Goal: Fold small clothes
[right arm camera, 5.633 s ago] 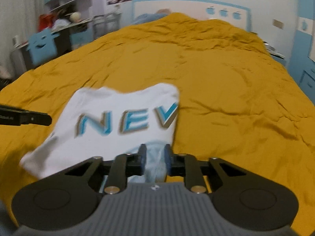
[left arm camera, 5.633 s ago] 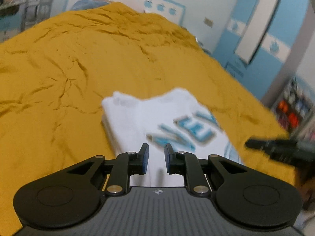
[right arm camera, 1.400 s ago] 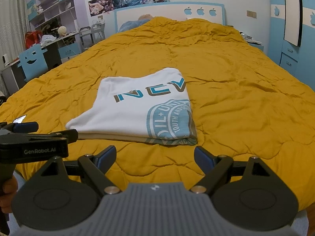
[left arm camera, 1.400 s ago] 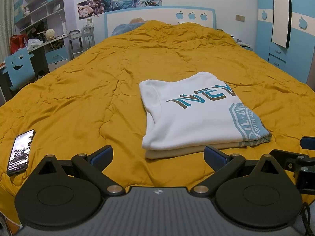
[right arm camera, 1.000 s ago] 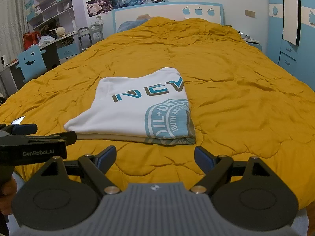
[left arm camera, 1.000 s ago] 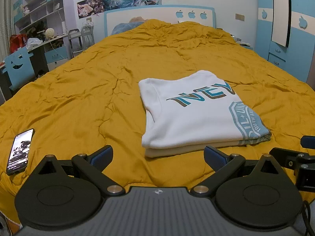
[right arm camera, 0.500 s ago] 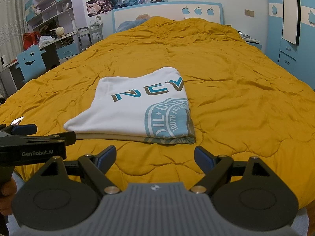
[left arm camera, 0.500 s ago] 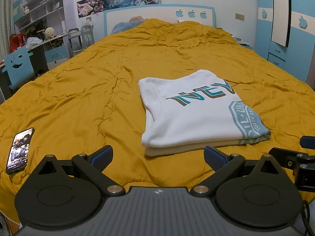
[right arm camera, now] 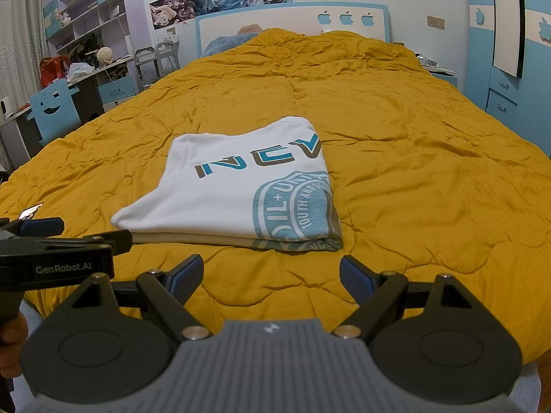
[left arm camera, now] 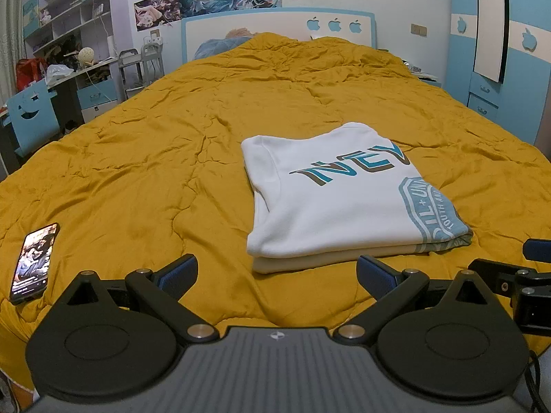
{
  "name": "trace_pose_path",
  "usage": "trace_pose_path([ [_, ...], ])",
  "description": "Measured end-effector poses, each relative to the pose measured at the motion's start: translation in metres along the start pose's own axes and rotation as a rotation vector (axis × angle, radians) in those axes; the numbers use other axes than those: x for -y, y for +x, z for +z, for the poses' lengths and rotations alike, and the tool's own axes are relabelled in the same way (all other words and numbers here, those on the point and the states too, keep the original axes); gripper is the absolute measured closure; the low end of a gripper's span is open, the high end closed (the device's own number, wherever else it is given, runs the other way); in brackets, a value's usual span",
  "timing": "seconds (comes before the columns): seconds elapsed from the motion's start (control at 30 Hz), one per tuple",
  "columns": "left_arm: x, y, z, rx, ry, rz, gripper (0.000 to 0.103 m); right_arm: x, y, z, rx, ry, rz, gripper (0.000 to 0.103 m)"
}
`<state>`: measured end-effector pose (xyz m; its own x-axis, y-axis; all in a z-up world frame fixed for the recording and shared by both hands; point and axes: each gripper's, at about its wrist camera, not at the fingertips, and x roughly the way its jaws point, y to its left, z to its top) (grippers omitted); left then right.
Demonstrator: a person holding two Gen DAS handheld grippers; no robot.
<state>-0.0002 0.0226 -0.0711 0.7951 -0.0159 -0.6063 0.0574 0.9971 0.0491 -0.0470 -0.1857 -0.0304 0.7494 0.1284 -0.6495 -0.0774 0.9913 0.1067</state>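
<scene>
A white T-shirt (left arm camera: 341, 199) with teal and brown lettering lies folded into a flat rectangle on the mustard-yellow quilt (left arm camera: 172, 158). It also shows in the right wrist view as the same folded T-shirt (right arm camera: 234, 192), on the quilt (right arm camera: 430, 172). My left gripper (left arm camera: 277, 272) is held wide open just short of the shirt's near edge, holding nothing. My right gripper (right arm camera: 271, 272) is also wide open and empty, a little back from the shirt. Each gripper appears at the edge of the other's view.
A phone (left arm camera: 32, 262) with a lit screen lies on the quilt at the near left. A desk with a blue chair (left arm camera: 31, 117) and shelves stand left of the bed. A blue wardrobe (left arm camera: 499, 51) stands on the right, a headboard (left arm camera: 275, 27) at the far end.
Over the last 5.6 seconds both grippers opened, let go of the shirt and drew back from it. In the last second and a half nothing has visibly moved.
</scene>
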Motion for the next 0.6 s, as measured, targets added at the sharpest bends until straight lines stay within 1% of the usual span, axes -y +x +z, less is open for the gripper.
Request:
trace_pose_path([
  [0.43,0.0024,-0.0034,0.0022,0.018,0.015,-0.009,0.0,0.0005,0.0002,0.0001,-0.001,0.001,0.0,0.021],
  [0.6,0.0037,-0.0033,0.0036,0.012,0.026,-0.016,0.0,0.0007,0.0004,0.0,-0.001,0.0,0.0,0.021],
])
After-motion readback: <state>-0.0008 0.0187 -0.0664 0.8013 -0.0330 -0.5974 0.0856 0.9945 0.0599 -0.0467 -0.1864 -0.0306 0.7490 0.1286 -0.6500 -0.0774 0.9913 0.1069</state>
